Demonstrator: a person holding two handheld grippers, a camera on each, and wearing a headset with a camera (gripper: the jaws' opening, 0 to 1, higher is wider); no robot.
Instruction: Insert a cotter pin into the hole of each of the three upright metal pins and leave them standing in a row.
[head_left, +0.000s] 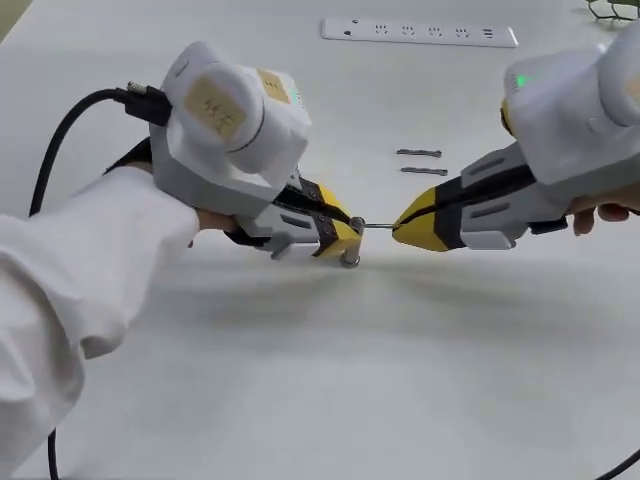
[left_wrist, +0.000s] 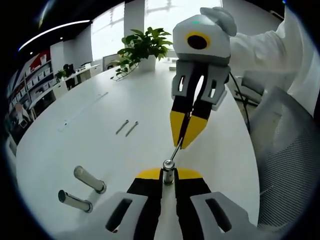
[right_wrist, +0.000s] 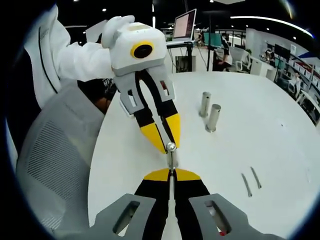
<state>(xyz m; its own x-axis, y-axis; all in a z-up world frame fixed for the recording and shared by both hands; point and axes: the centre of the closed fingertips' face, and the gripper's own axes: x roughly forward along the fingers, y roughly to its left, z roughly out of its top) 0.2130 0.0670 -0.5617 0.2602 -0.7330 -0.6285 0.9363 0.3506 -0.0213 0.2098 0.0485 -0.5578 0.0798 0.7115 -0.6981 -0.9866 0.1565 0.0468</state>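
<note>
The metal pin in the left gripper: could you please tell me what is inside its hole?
A thin cotter pin, held by the right gripper, reaches the metal pin's top. The hole is too small to see; the left gripper covers that pin's lower part.

Left gripper (head_left: 345, 238), on a white-sleeved arm (head_left: 70, 260) entering from 9 o'clock, points toward 3 o'clock, jaws closed. Right gripper (head_left: 402, 228) enters from 3 o'clock, jaws closed, its tips facing the left's.
</note>
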